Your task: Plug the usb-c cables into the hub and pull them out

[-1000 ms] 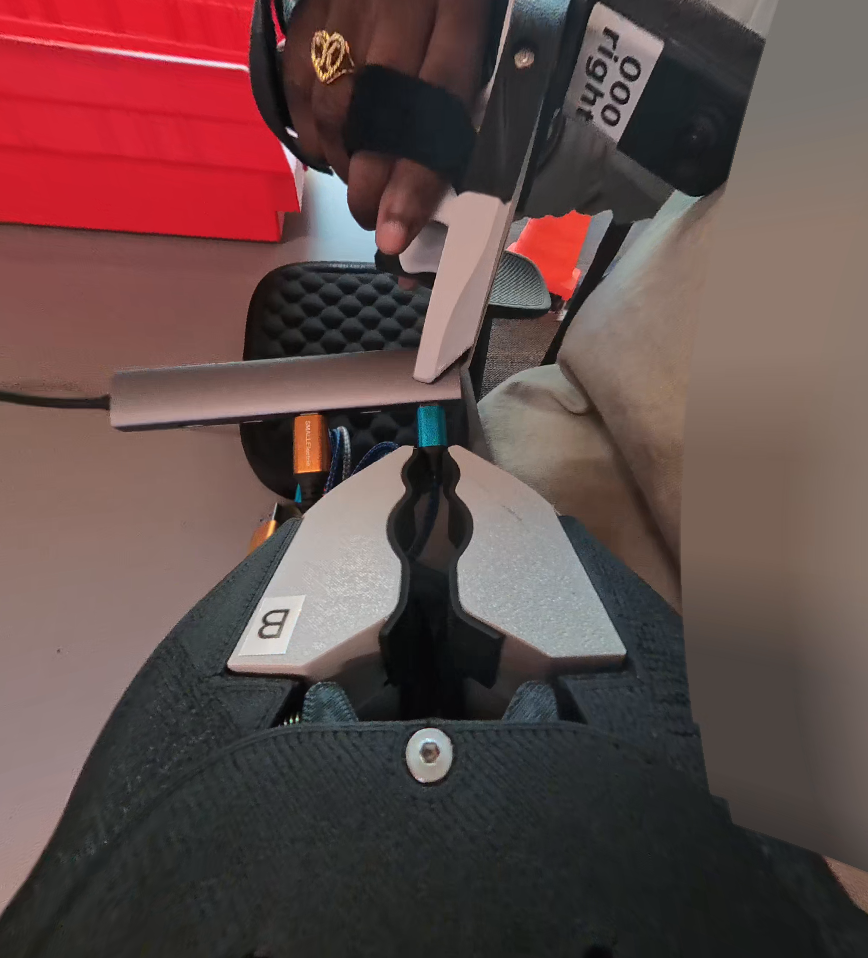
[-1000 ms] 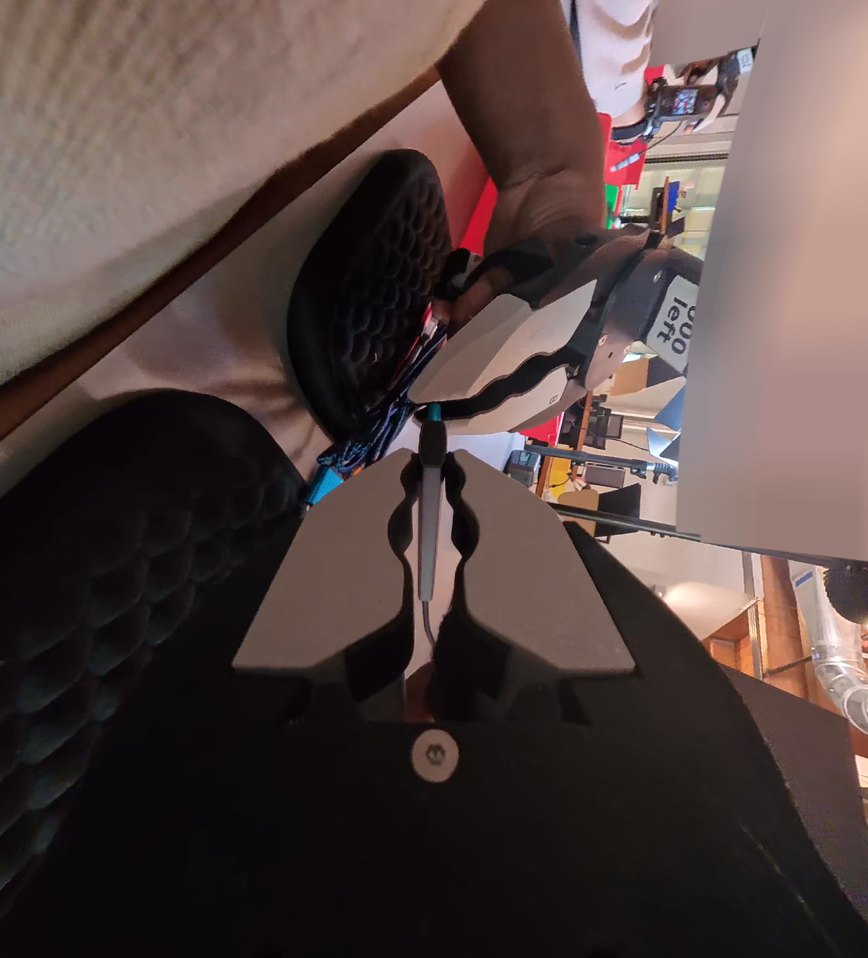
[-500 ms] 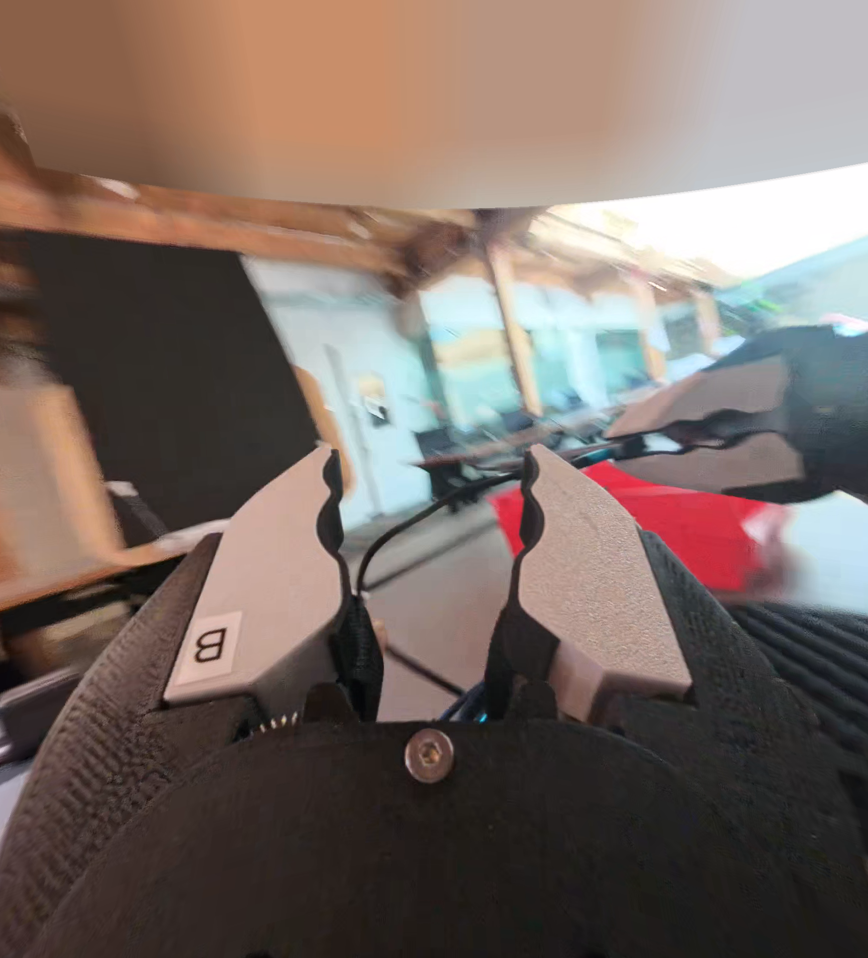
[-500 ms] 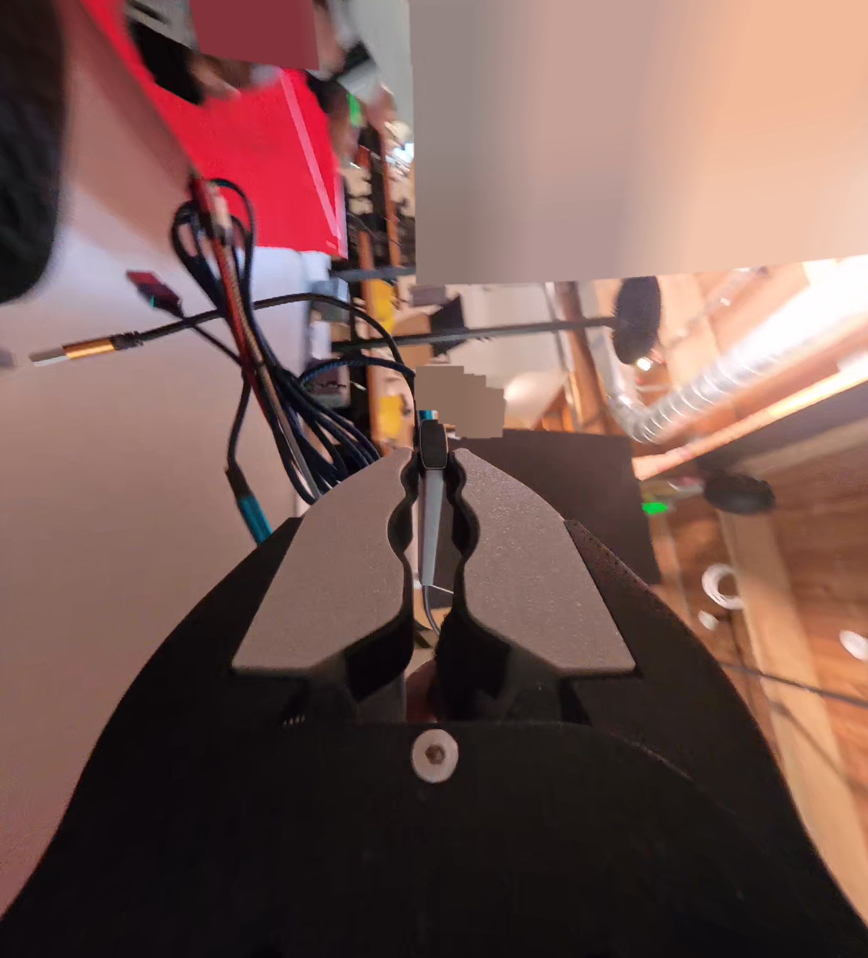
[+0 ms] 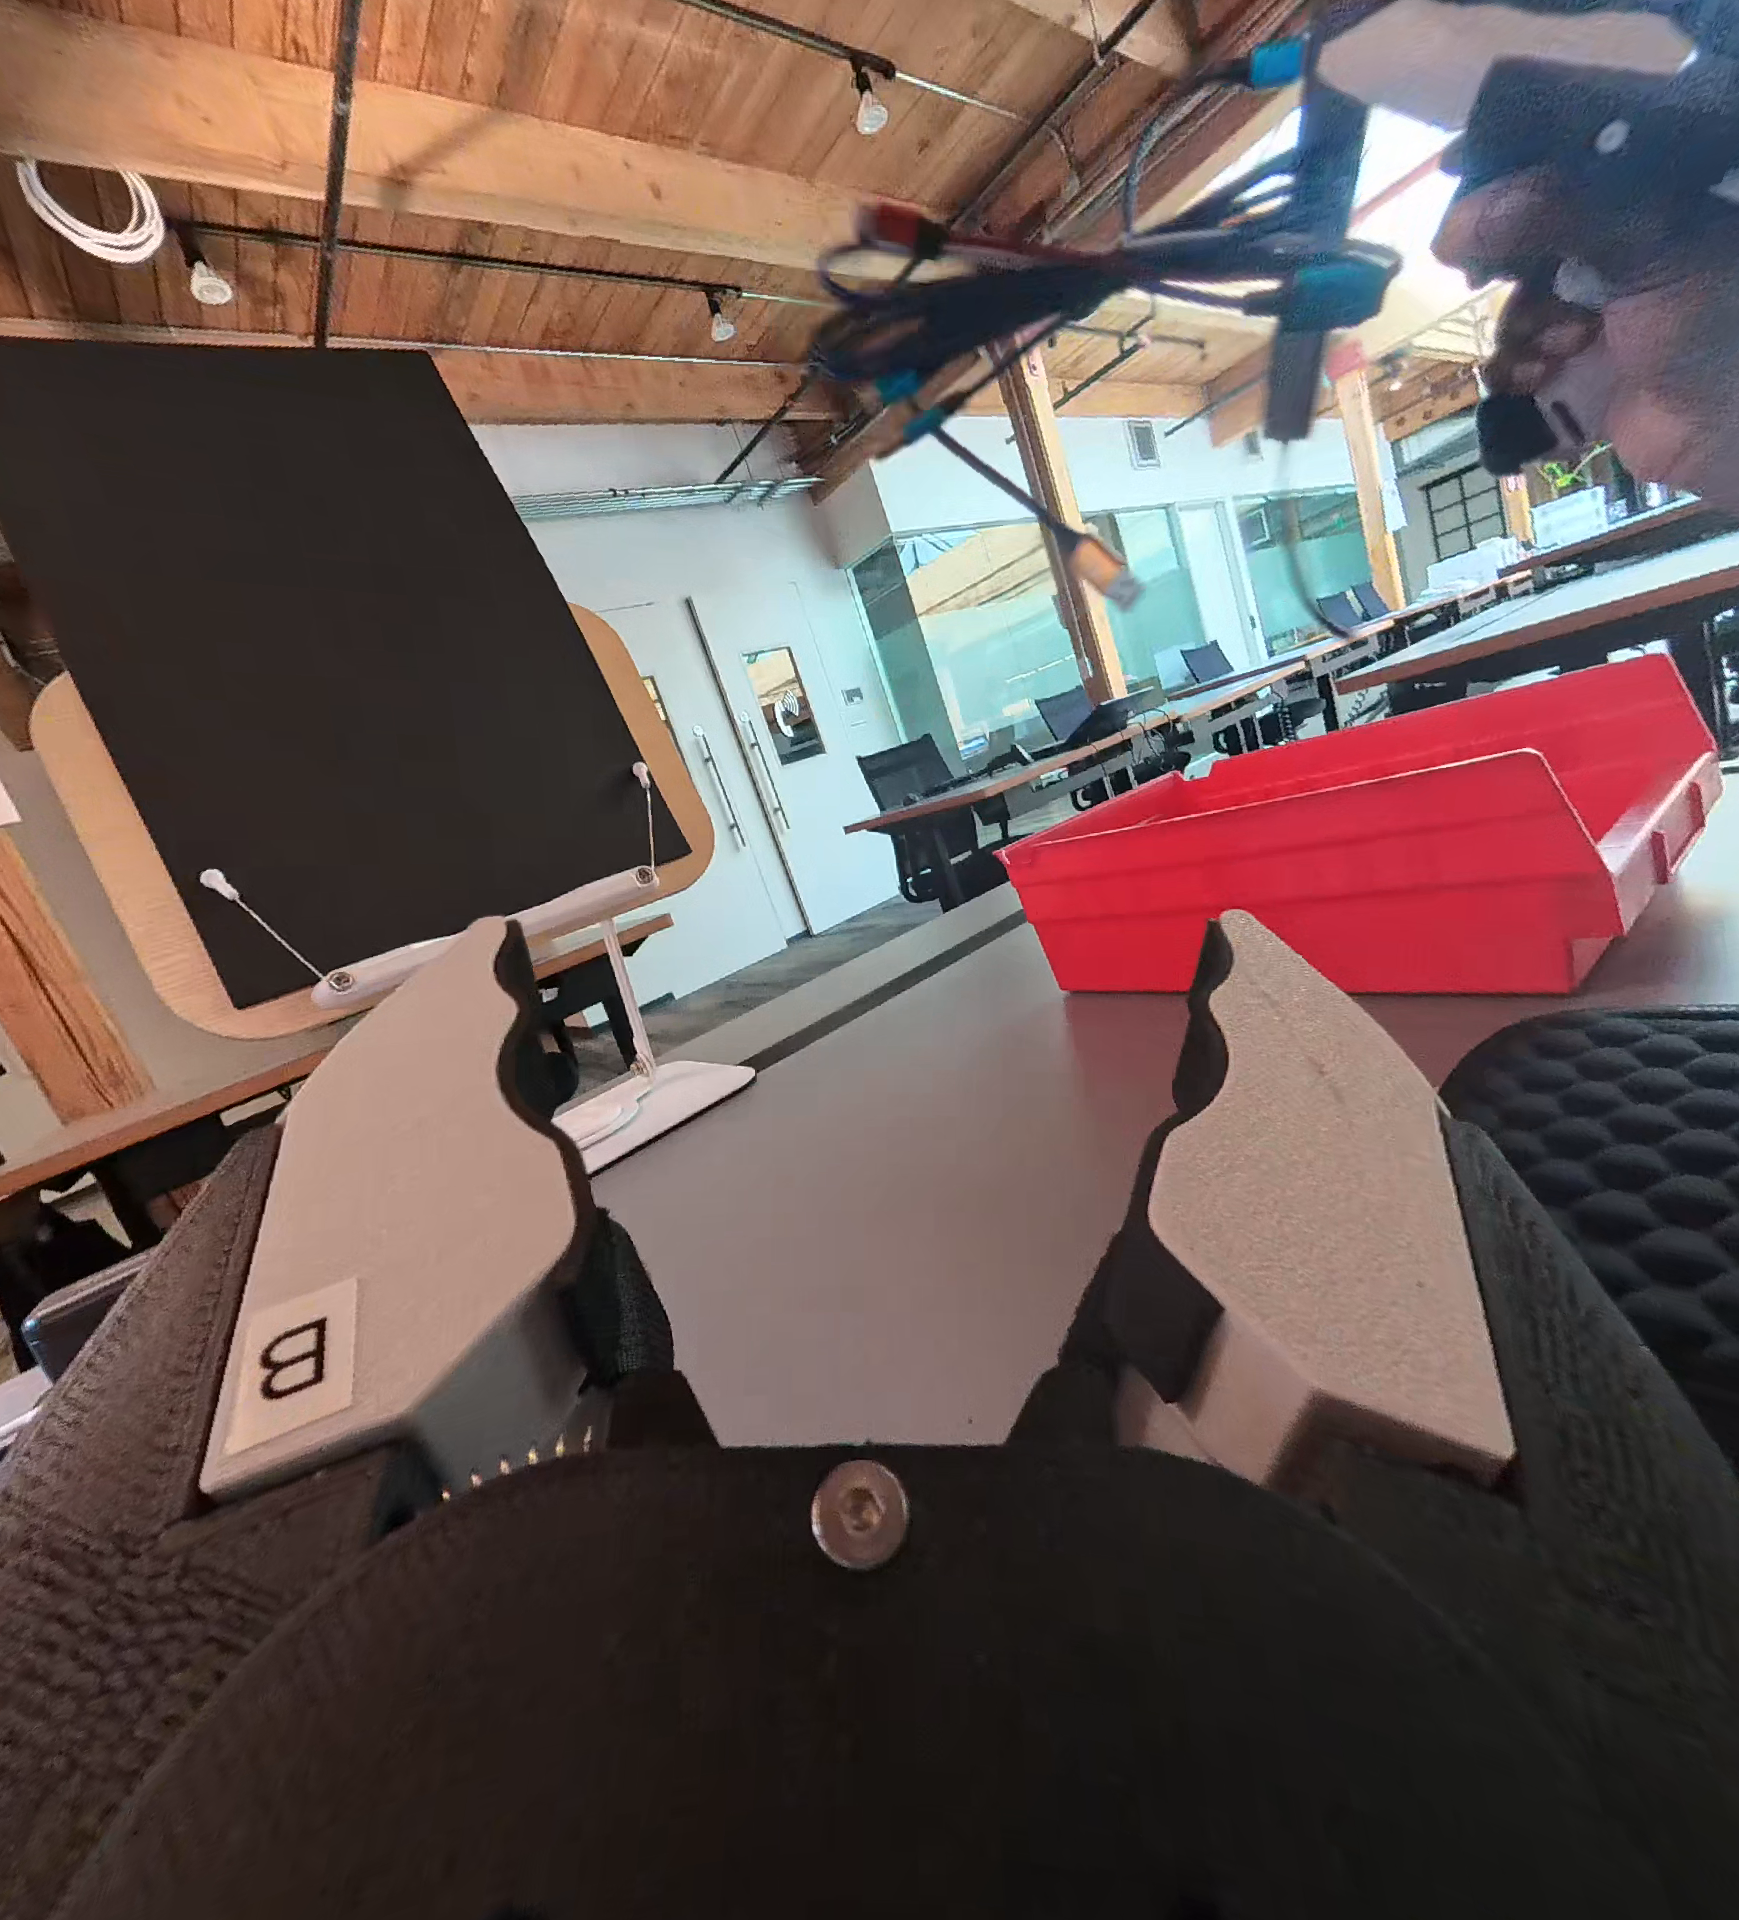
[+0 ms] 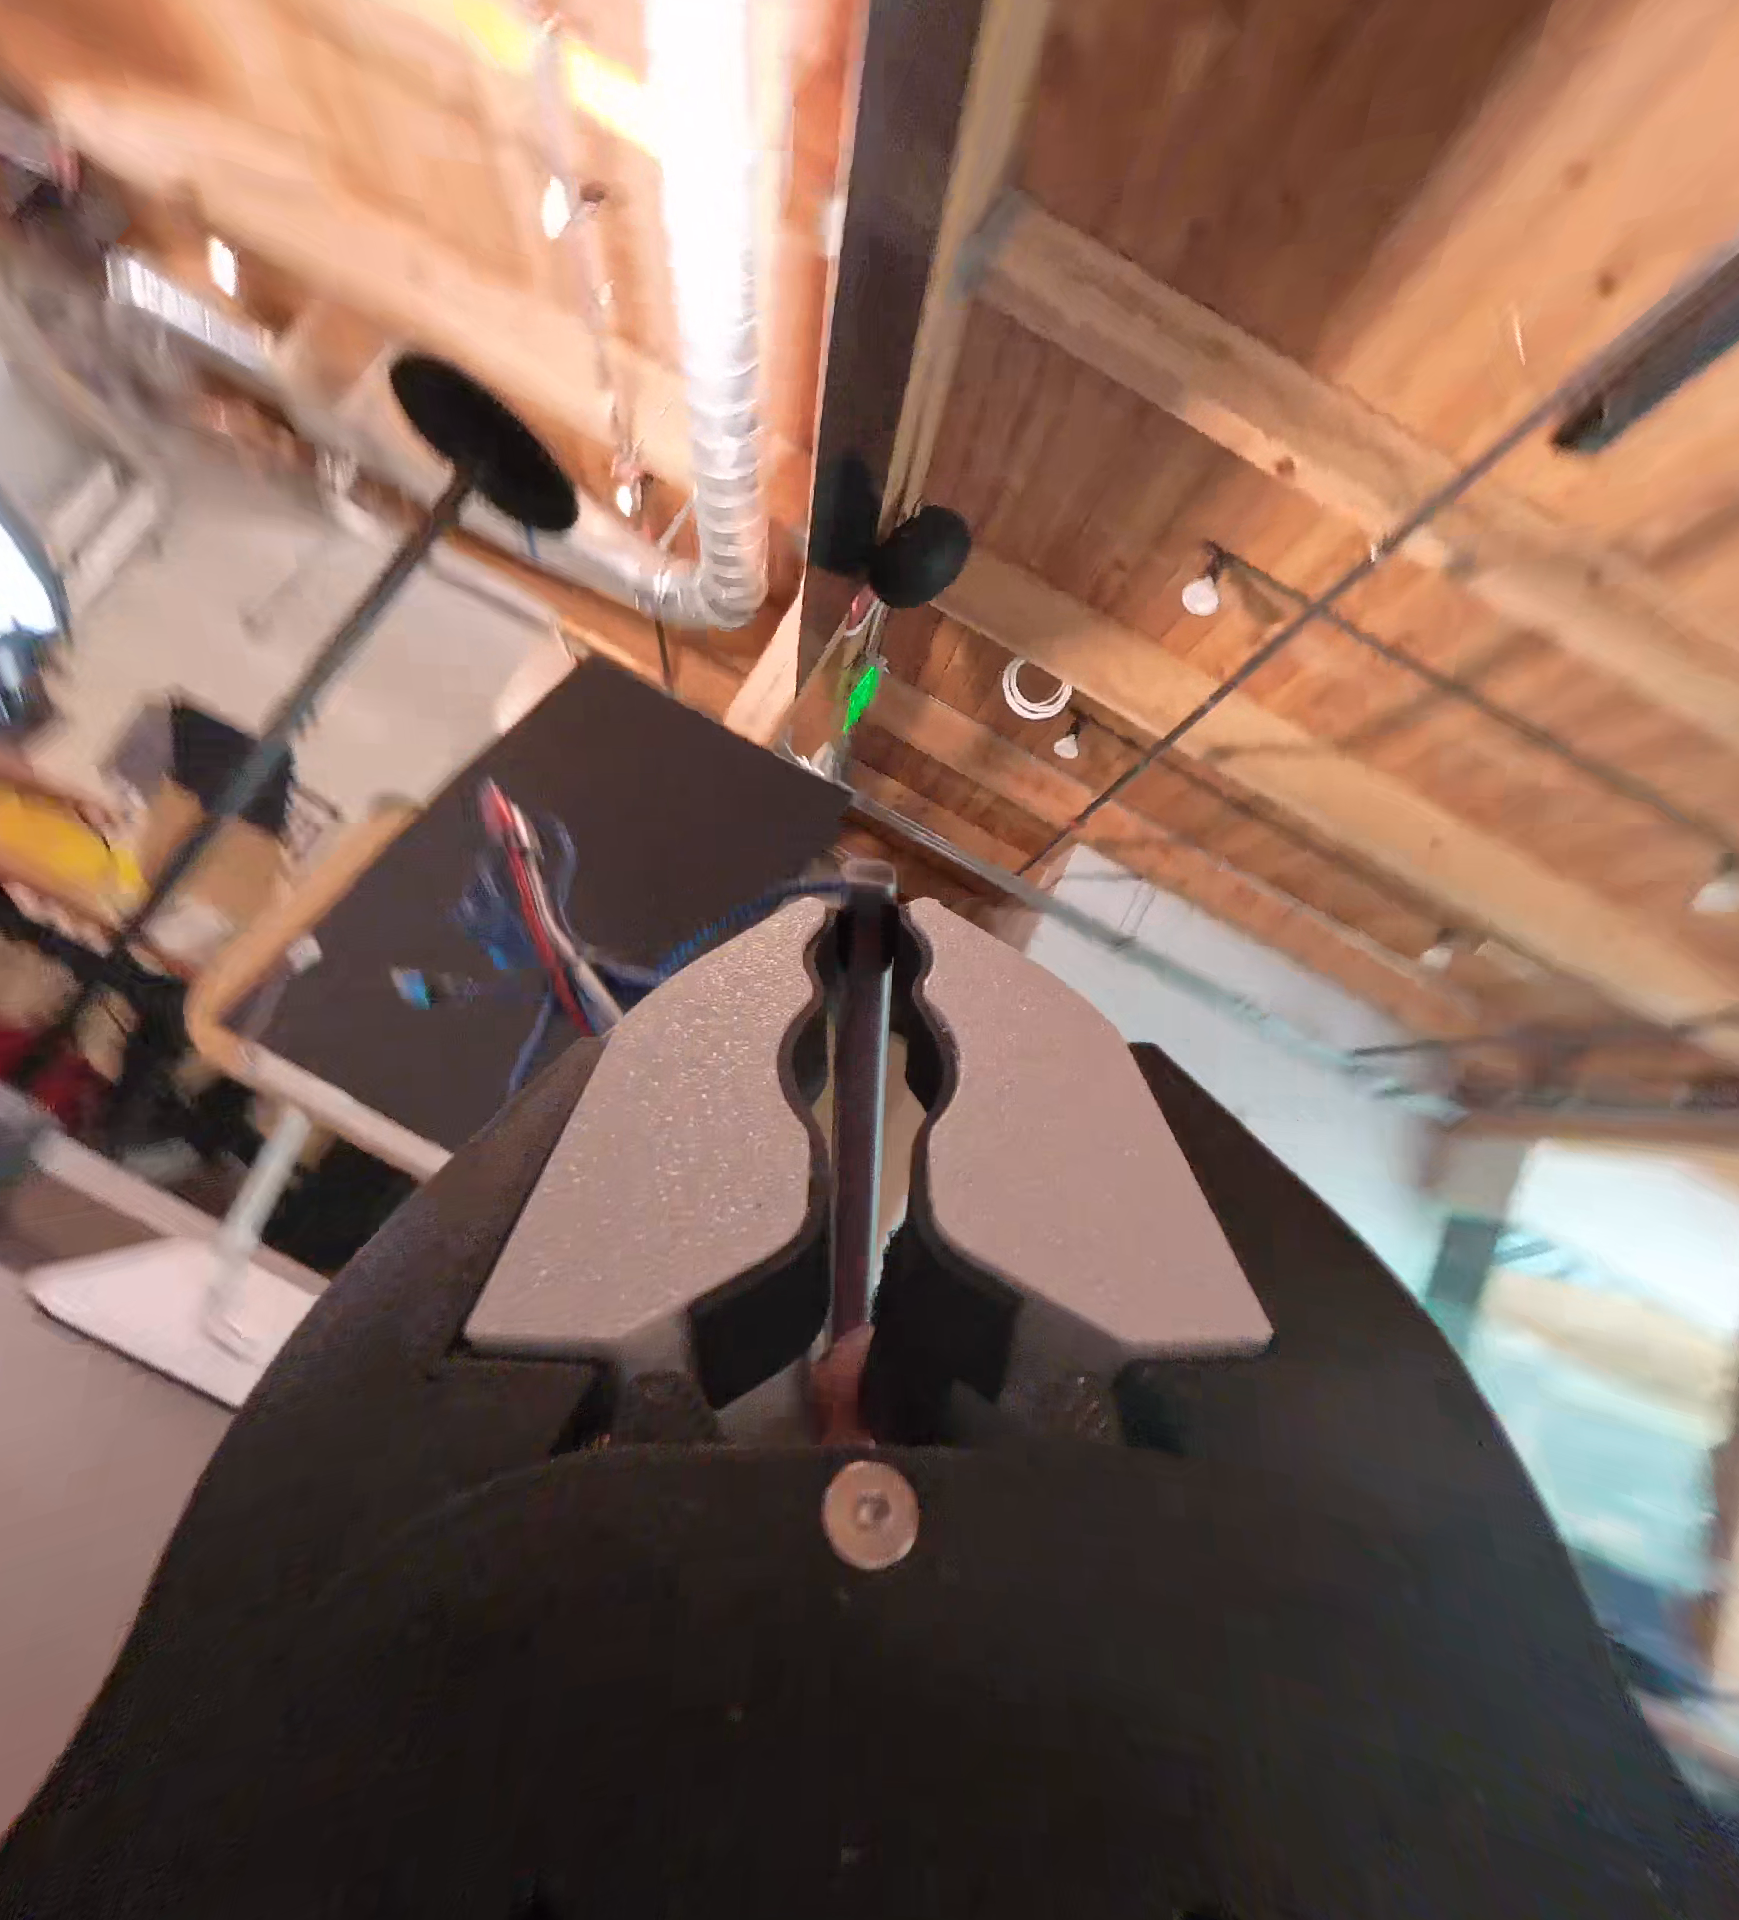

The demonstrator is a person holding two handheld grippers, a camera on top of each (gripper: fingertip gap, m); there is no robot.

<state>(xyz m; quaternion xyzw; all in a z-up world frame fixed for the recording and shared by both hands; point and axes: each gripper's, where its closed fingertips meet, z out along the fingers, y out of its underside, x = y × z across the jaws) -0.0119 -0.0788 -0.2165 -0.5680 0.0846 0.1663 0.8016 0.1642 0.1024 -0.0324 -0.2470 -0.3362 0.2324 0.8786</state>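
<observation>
Left gripper (image 5: 860, 971) gapes wide, empty; right gripper (image 6: 867, 914) pinches the hub (image 6: 863, 1122) aloft (cables (image 5: 1083, 281) dangling).

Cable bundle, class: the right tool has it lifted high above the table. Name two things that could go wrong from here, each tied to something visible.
1. The right tool is shut on the hub edge-on between narrow tips; the hanging cable bundle may drag it loose.
2. Loose plugs such as the orange connector dangle and could snag the red bin on the way down. The left tool is open and empty, offering no support.
</observation>
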